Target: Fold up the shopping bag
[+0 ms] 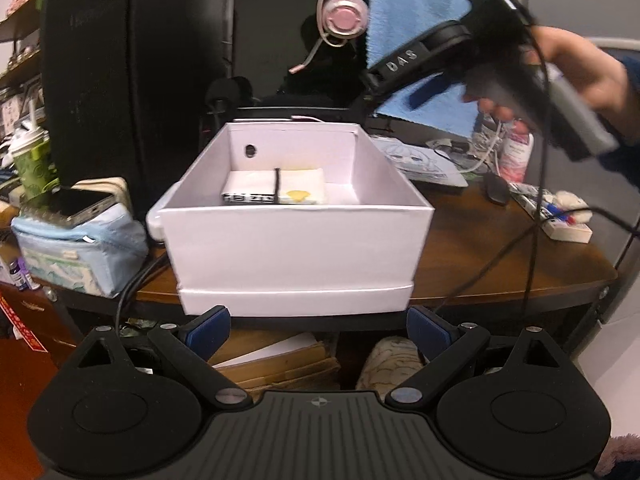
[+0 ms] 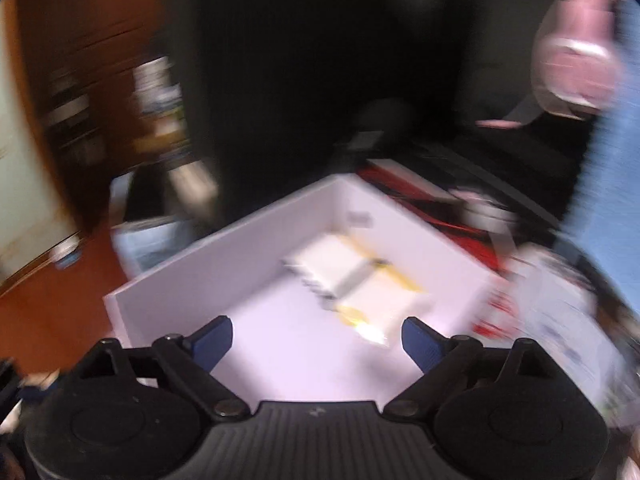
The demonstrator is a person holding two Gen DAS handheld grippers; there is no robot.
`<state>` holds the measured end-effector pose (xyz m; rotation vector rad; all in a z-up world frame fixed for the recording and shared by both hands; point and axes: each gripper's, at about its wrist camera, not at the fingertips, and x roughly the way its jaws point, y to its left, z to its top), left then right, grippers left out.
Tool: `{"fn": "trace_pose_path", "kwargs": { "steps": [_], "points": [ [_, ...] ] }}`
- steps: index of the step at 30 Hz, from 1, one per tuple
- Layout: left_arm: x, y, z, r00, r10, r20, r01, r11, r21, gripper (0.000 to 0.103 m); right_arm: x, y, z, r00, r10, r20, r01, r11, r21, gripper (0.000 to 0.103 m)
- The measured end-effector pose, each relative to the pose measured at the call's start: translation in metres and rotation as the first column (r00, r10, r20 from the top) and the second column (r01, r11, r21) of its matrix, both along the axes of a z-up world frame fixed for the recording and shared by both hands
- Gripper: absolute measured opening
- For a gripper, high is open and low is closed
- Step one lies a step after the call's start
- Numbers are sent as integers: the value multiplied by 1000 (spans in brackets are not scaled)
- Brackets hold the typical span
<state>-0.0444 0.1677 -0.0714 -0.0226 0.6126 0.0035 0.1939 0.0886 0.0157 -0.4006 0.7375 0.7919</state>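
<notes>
A folded white shopping bag [image 1: 276,186] with yellow print and a black band lies flat inside an open white box [image 1: 296,248] on a brown desk. My left gripper [image 1: 318,330] is open, low in front of the box's near wall, holding nothing. In the left wrist view the right gripper body [image 1: 480,52] is held by a hand high at the right, above the box. The right wrist view is blurred: my right gripper [image 2: 316,338] is open above the box floor [image 2: 280,332], with the folded bag [image 2: 352,284] lying just ahead of its fingertips.
A blue pouch with a phone [image 1: 76,236] sits left of the box. A dark tower [image 1: 120,80], pink headphones [image 1: 342,12] and a blue towel [image 1: 412,20] stand behind. Cables [image 1: 532,216], a mouse [image 1: 496,188] and small items crowd the desk's right side. Books [image 1: 276,364] lie under the desk.
</notes>
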Motion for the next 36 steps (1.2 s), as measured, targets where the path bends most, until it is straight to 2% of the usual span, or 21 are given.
{"fn": "trace_pose_path", "kwargs": {
  "steps": [2, 3, 7, 9, 11, 13, 15, 17, 20, 24, 26, 29, 31, 33, 36],
  "points": [
    [2, -11, 3, 1000, -25, 14, 25, 1000, 9, 96, -10, -34, 13, 989, -129, 75, 132, 991, -27, 93],
    [2, -18, 5, 999, -27, 26, 26, 1000, 17, 96, -17, -44, 11, 981, -160, 107, 164, 986, -38, 93],
    [6, -47, 13, 997, -42, 68, 40, 999, 30, 96, -41, -80, 5, 964, -207, 168, 225, 969, -99, 93],
    [11, -61, 16, 997, -36, 71, 35, 999, 22, 96, -53, -100, -2, 968, -187, 167, 207, 972, -110, 93],
    [22, -78, 17, 997, -66, 35, 65, 997, 35, 96, -66, -121, -9, 970, -169, 173, 191, 974, -122, 93],
    [29, -93, 17, 998, -48, 49, 45, 997, 56, 96, -76, -141, -19, 956, -212, 204, 236, 966, -104, 93],
    [37, -110, 17, 997, -40, 69, 34, 995, 91, 102, -84, -162, -26, 939, -291, 181, 306, 950, -58, 93],
    [43, -123, 20, 996, -44, 82, 36, 994, 103, 102, -92, -187, -32, 923, -364, 127, 368, 930, -3, 93],
    [51, -140, 27, 993, -94, 74, 87, 992, 96, 102, -101, -222, -38, 891, -451, 39, 448, 891, 65, 93],
    [57, -163, 32, 993, -93, 77, 80, 985, 151, 102, -117, -253, -41, 801, -594, 76, 588, 804, 83, 93],
    [60, -171, 33, 989, -126, 81, 112, 981, 161, 102, -126, -265, -41, 762, -639, 102, 632, 769, 95, 93],
    [62, -176, 32, 980, -158, 118, 148, 985, 90, 102, -139, -281, -39, 756, -650, 78, 637, 758, 142, 93],
    [59, -181, 31, 975, -160, 151, 151, 986, 71, 102, -146, -288, -38, 755, -654, 48, 640, 750, 167, 94],
    [54, -187, 31, 973, -149, 178, 135, 987, 85, 102, -153, -292, -38, 746, -666, 31, 651, 738, 180, 94],
    [54, -192, 31, 984, -111, 140, 94, 988, 124, 102, -163, -290, -38, 723, -688, 60, 667, 719, 195, 94]
  ]
}}
